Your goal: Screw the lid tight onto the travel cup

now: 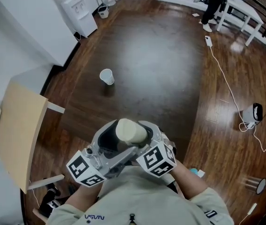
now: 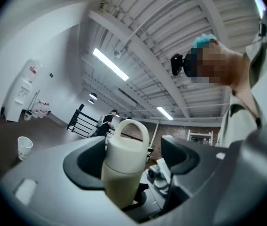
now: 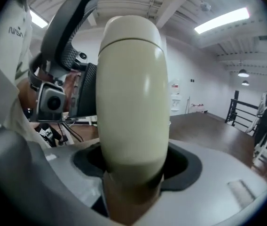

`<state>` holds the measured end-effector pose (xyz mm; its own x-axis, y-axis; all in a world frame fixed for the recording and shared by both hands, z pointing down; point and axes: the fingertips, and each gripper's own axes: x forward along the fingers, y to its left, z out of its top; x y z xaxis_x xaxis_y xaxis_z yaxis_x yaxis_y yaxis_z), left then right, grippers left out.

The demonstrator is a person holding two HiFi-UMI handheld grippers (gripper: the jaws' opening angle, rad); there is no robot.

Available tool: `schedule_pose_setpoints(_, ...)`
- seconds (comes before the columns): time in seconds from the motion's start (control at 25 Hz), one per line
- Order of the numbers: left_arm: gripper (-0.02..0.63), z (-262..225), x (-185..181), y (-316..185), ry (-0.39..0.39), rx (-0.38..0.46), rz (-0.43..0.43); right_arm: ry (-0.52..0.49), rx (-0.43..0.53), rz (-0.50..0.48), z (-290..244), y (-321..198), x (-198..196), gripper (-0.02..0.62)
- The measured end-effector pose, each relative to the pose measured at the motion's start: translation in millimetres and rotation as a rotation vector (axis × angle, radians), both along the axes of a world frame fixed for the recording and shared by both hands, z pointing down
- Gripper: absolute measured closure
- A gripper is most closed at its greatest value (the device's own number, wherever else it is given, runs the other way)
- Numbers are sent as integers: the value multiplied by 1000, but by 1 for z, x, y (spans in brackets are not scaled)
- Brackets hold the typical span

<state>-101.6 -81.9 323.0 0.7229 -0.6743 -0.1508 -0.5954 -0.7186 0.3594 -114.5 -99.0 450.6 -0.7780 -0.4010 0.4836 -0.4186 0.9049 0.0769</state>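
Observation:
A cream travel cup (image 1: 130,130) with its lid on is held up in front of my chest, between both grippers. In the right gripper view the cup body (image 3: 131,93) fills the space between the black pads, and my right gripper (image 3: 133,169) is shut on it. In the left gripper view the lid (image 2: 126,147) with its loop handle stands between the jaws of my left gripper (image 2: 133,160). It sits close to the left pad, with a clear gap to the right pad (image 2: 183,157), so that gripper is open around the lid.
Dark wooden floor lies below. A white paper cup (image 1: 107,76) stands on it ahead. A light wooden tabletop (image 1: 18,135) is at the left, a water dispenser (image 1: 79,11) at the back left. A white cable and a small device (image 1: 252,112) lie at the right.

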Motion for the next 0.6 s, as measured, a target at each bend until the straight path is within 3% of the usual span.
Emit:
schedule_pose_setpoints(0.16,256,4,-3,-4,-33,-7,-57,43,58,66,2,-6,0,291)
schedule_pose_setpoints(0.32,295,9,-7,-7,-50,-15,-67,57,65,64,3,-4,1,291)
schedule_pose_setpoints(0.4,326,11,-7,-8,-59,-15,-59,59,59,50,3,-2,1,291)
schedule_pose_setpoints(0.6,313,12,-2,-4,-74,-5,37,23,-14,-58,4,12,1,291)
